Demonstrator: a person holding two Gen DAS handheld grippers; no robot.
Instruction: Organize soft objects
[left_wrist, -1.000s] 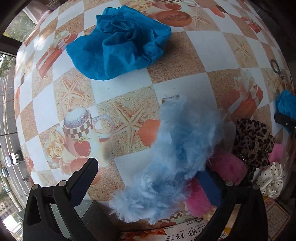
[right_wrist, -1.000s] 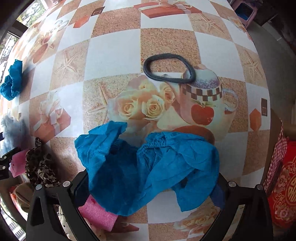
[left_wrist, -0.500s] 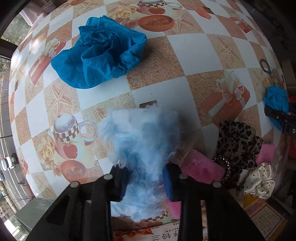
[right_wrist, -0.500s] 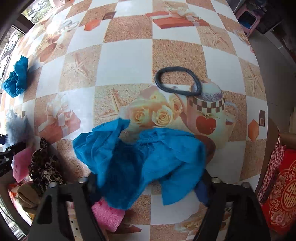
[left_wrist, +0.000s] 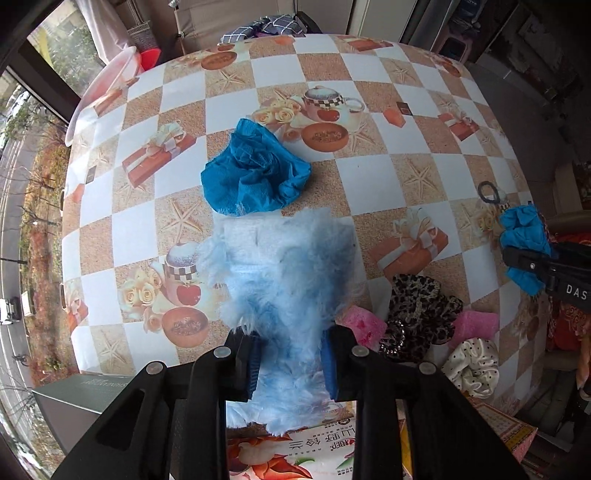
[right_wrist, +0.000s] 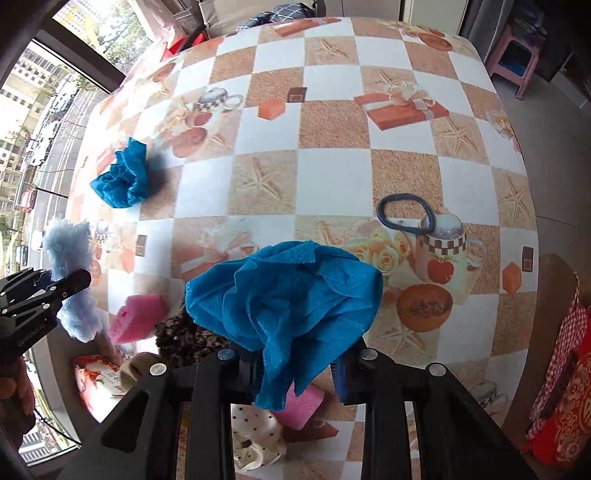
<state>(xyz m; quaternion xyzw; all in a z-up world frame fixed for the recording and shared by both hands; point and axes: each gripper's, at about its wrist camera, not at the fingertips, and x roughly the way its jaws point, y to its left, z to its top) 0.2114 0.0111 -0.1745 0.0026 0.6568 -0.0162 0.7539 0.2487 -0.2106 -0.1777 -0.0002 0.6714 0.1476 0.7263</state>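
Note:
My left gripper (left_wrist: 291, 363) points straight down and is shut on a fluffy light-blue piece (left_wrist: 288, 266), which hangs above the checkered table (left_wrist: 369, 177). My right gripper (right_wrist: 299, 373) has its jaws closing on a crumpled blue cloth (right_wrist: 288, 295); the pads press it and it hangs off the table. A second blue cloth (left_wrist: 255, 177) lies on the table beyond the fluffy piece. The right wrist view shows the fluffy piece (right_wrist: 70, 251) at its left edge, held by the other gripper.
Near the front edge lie pink sponges (left_wrist: 362, 325), a leopard scrunchie (left_wrist: 421, 306) and a white dotted scrunchie (left_wrist: 472, 365). A dark hair band (right_wrist: 404, 214) lies on the right. A printed box (left_wrist: 295, 454) and a grey box (left_wrist: 92, 398) sit below the edge.
Both grippers were open around their pieces on the table. They have closed, the left on the fluffy piece and the right on the blue cloth, and lifted them up.

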